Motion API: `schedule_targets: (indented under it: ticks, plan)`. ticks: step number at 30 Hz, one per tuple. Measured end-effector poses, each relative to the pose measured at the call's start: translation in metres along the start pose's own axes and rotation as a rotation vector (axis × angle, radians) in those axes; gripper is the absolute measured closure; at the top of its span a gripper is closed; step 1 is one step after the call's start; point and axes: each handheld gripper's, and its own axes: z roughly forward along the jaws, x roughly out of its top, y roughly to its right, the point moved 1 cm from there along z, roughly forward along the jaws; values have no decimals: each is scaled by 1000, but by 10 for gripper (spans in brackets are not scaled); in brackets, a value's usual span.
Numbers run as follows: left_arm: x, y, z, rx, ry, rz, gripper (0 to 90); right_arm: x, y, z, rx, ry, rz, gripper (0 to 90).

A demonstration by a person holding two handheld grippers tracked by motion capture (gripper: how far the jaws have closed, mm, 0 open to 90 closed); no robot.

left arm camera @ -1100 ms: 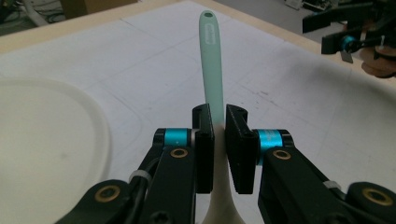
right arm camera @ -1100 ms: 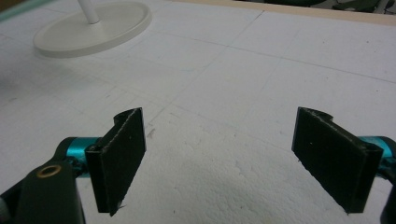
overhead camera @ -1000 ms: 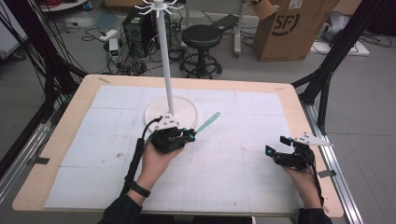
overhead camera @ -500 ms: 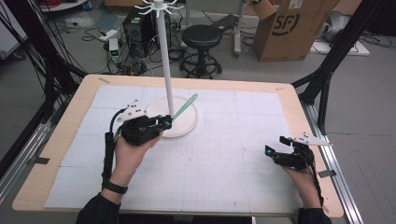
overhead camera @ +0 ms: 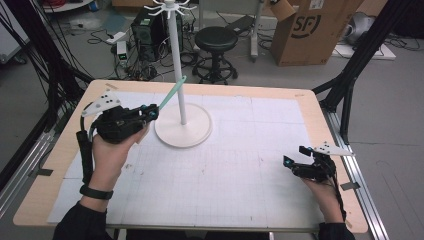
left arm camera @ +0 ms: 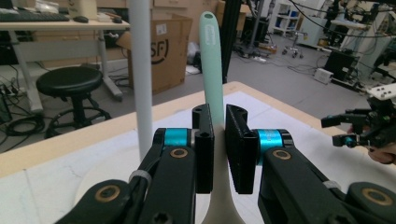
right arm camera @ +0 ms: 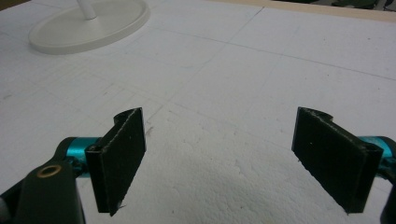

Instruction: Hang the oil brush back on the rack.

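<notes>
Left gripper (left arm camera: 218, 140) clamped on smooth mint-green spatula-like tool (left arm camera: 211, 65), raised left of white stand (overhead camera: 182, 131). Right gripper (right arm camera: 233, 161) wide apart, holding nothing, above rough white mat (overhead camera: 250, 165).

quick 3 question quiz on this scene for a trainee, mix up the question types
1. True or false: the right gripper is shut on something.
2. Which gripper holds the long mint-green plastic utensil?
   A. left gripper
   B. right gripper
3. Fill in: the tall white pole stand rises from a round white ____ on the table.

Key: 1 false, its jaws stand wide apart over the white table cover. 2 A. 3 base.
</notes>
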Motion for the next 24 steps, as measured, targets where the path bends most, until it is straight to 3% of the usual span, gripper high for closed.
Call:
schedule_targets:
  ticks: [24]
  plan:
    - [70, -18, -45, 42, 57, 36, 821, 0, 0, 0, 1, 3, 4, 167]
